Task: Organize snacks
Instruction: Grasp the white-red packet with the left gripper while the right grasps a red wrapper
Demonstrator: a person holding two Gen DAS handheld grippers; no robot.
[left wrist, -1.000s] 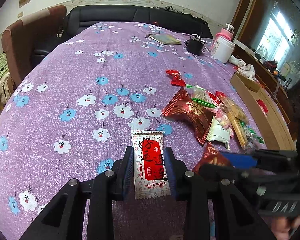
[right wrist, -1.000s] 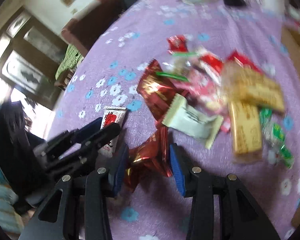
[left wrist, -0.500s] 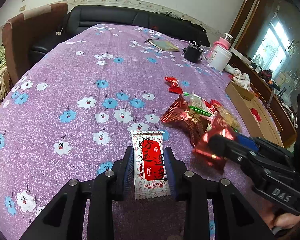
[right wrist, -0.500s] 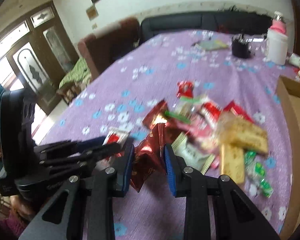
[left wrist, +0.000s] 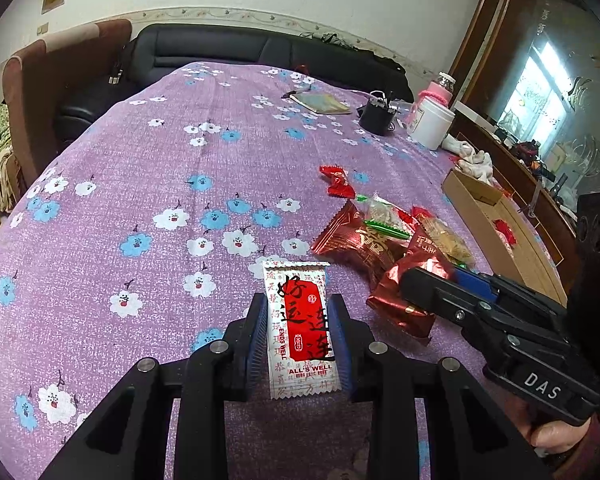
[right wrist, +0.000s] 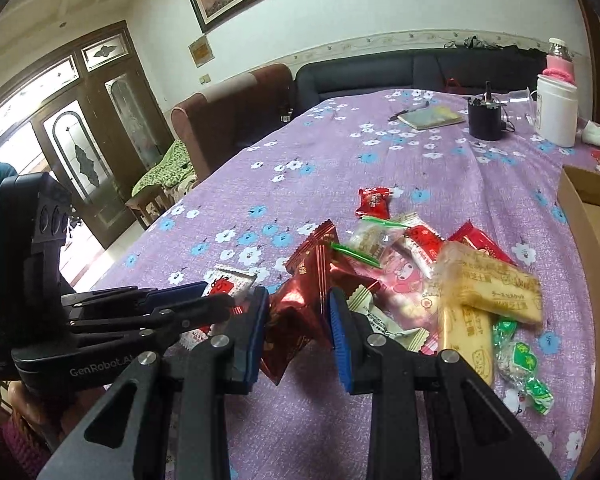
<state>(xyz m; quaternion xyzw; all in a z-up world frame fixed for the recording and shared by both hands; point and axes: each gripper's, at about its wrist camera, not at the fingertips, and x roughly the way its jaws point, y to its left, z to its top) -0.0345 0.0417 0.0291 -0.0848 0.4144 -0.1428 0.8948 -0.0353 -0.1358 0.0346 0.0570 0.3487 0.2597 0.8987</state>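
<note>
My left gripper [left wrist: 299,308] is shut on a white packet with a red label [left wrist: 300,328], held upright just above the purple flowered tablecloth [left wrist: 160,184]. To its right, my right gripper [left wrist: 440,292] holds a shiny red foil packet [left wrist: 400,300] off the cloth. In the right wrist view that gripper [right wrist: 297,300] is shut on the foil packet [right wrist: 300,316], and the left gripper [right wrist: 204,300] with its white packet [right wrist: 230,282] sits close on the left. A pile of several snacks [right wrist: 420,272] lies just beyond.
An open cardboard box [left wrist: 500,232] lies at the table's right edge. A lone red candy [left wrist: 340,182] sits past the pile. At the far end stand a white jar [left wrist: 430,122], a black cup [left wrist: 376,118] and a notebook [left wrist: 322,103]. A sofa and an armchair border the table.
The right gripper closed on the red foil packet and lifted it off the cloth, tilting upward. The left gripper kept its hold on the white packet and barely moved.
</note>
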